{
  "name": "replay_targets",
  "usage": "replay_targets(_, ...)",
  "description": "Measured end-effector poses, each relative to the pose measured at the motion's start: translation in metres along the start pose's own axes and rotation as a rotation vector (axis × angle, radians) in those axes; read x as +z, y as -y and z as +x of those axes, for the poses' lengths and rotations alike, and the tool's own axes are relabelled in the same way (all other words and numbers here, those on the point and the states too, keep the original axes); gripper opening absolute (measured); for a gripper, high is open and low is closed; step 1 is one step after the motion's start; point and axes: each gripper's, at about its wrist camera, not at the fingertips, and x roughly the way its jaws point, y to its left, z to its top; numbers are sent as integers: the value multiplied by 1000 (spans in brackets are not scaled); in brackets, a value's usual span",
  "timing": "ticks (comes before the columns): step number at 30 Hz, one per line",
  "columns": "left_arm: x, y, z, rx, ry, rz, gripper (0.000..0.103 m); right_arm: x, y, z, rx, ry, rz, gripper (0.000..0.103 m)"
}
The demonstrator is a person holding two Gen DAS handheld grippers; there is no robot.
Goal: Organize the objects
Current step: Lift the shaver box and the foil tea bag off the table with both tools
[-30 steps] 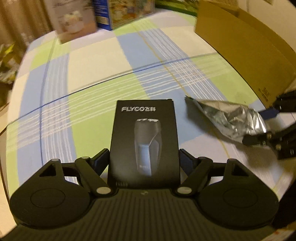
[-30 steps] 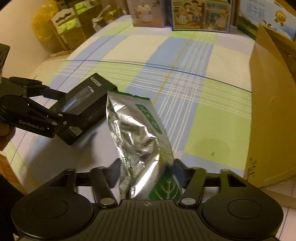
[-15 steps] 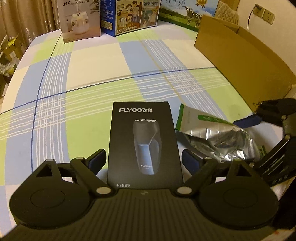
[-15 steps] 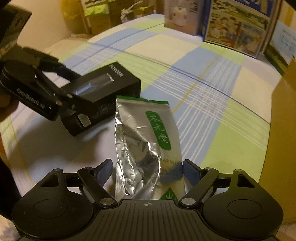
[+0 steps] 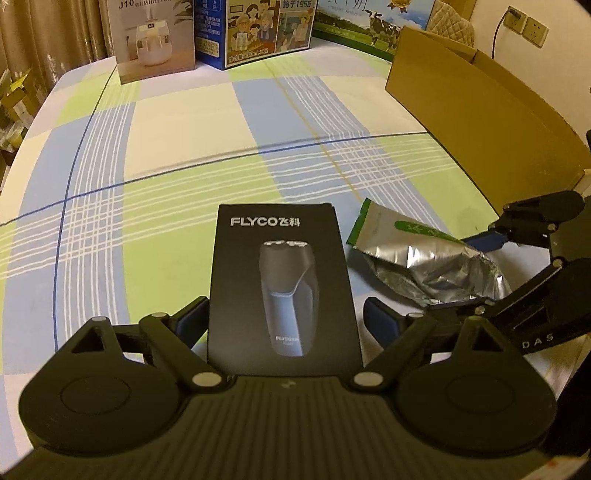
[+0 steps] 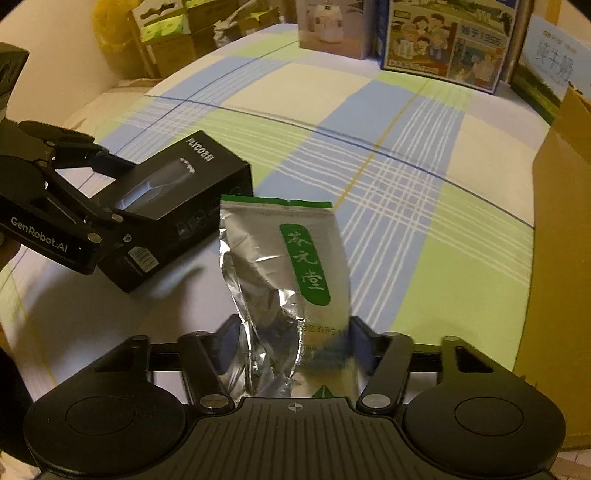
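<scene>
A black FLYCO shaver box lies on the checked tablecloth between the fingers of my left gripper, which is open around it, with a gap on the right side. It also shows in the right wrist view. A silver foil pouch with a green label lies just right of the box, between the fingers of my right gripper, whose pads sit at its sides. In the left wrist view the pouch and the right gripper appear at the right.
An open brown cardboard carton stands at the right of the table. Printed product boxes and a humidifier box line the far edge. Stacked boxes sit beyond the table at the left.
The foil pouch came down from a raised tilt to lie flat beside the black box. Both gripper jaws have widened off their objects, and both grippers have pulled back a little.
</scene>
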Motion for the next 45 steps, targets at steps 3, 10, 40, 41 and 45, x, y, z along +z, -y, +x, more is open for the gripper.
replay_targets(3, 2, 2, 2, 9, 1, 3, 86, -1, -1, -2, -4, 7, 5, 51)
replay_targets(10, 8, 5, 3, 26, 5, 12, 77, 0, -3, -7, -15, 27, 50, 46)
replay_targets(40, 13, 22, 18, 118, 0, 36, 75, -1, 8, -19, -45, 80, 164, 45)
replay_targets(41, 13, 21, 16, 113, 7, 25, 75, -1, 8, -21, -46, 84, 167, 45)
replay_targets(45, 10, 20, 9, 97, 24, -20, 75, -4, 7, -31, -51, 106, 178, 45)
